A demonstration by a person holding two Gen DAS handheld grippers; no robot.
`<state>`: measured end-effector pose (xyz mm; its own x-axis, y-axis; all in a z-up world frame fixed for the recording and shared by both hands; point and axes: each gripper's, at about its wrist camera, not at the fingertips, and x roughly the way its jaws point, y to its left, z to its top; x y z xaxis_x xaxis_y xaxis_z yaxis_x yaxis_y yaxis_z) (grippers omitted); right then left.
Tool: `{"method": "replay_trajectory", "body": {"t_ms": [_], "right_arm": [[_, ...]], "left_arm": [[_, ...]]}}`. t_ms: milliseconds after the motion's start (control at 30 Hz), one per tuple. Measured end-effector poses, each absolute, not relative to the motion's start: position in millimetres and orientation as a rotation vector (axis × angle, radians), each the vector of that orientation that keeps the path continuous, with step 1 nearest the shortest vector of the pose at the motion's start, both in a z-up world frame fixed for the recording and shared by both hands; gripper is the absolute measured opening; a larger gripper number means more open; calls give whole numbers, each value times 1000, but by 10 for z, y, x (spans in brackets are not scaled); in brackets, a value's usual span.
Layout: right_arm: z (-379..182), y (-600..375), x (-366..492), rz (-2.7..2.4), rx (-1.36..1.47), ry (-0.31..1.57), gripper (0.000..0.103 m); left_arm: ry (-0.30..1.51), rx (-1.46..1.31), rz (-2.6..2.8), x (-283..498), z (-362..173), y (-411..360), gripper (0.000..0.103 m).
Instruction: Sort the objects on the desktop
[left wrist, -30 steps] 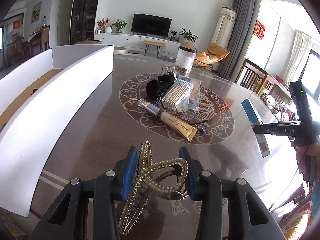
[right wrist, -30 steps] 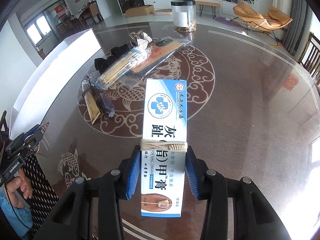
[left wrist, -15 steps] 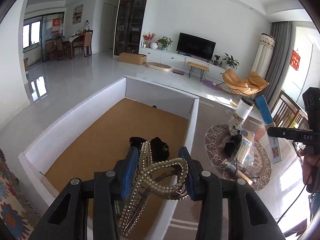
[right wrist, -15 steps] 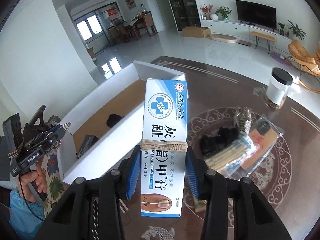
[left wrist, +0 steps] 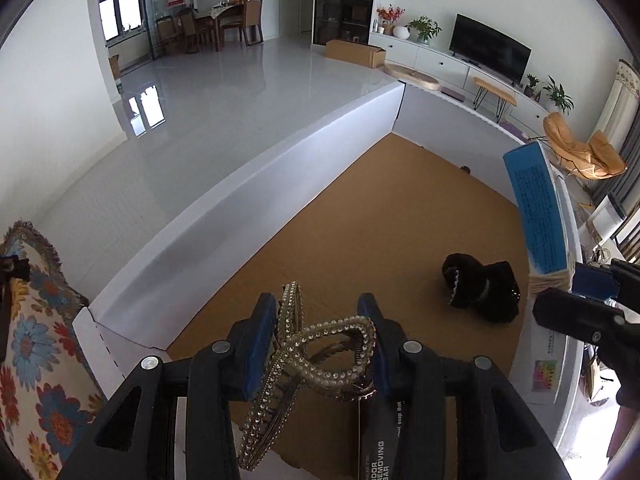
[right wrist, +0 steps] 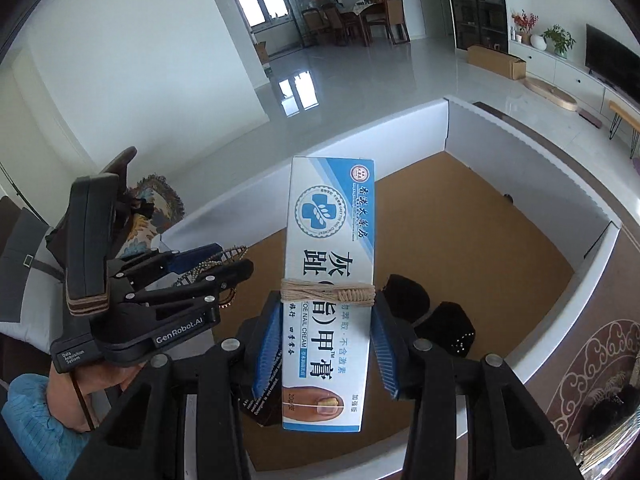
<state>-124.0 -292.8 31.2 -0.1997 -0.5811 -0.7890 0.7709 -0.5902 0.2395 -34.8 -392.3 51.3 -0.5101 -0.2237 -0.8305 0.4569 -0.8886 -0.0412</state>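
While my left gripper (left wrist: 316, 344) clamps the light, snaggy beaded hair claw (left wrist: 308, 364) and my right gripper (right wrist: 326, 344) squeezes the crushable nail-cream box (right wrist: 326, 280) by its long sides, both hang over the white bin (left wrist: 240, 200), near its black scrunchie (left wrist: 480, 288).

Colours over the white-walled box

The box (left wrist: 280, 184) has white walls and a tan floor; a black hair claw (left wrist: 480, 292) lies on it. Centre frame, the nail-cream carton (right wrist: 328, 280) is white and blue; the hair clip (left wrist: 312, 348) is pearl-studded gold. Lower left, a floral cushion (left wrist: 36, 340).
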Motion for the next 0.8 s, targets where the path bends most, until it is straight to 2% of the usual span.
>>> {"method": "replay_trajectory", "body": {"t_ms": [67,100,133,167,233,400,600,733,800], "right_arm": [[107,-2990,-1226,-1884,1180,283,47],[25,-3016,-1246,-1866,1206,283,60],[-40,-3016,-1271,-1850,1226,277,71],[-68,-3017,-1282,-1846,1234,269,86],[-45,-2887,-1338,-1865,1218,234,86],[243,-2420,-1378,-1951,1133,126,87],[564,-1287,-1260,-2109,1003,67,92],[545,-109,-972,-2277,941,76,99],[390,513,-800,-2398,955,100,102]], "left_arm": [[383,1300,-2374,-376,429,-3975,43],[396,1311,-2356,-388,417,-3999,44],[393,1314,-2342,-394,416,-4011,53],[373,1310,-2321,-400,424,-4014,69],[312,1257,-2291,-374,492,-3993,76],[289,1145,-2383,-210,817,-3688,76],[204,1034,-2645,-64,1366,-2536,79],[209,1032,-2856,16,1404,-1494,100],[240,1094,-2943,6,1213,-998,103]]}}
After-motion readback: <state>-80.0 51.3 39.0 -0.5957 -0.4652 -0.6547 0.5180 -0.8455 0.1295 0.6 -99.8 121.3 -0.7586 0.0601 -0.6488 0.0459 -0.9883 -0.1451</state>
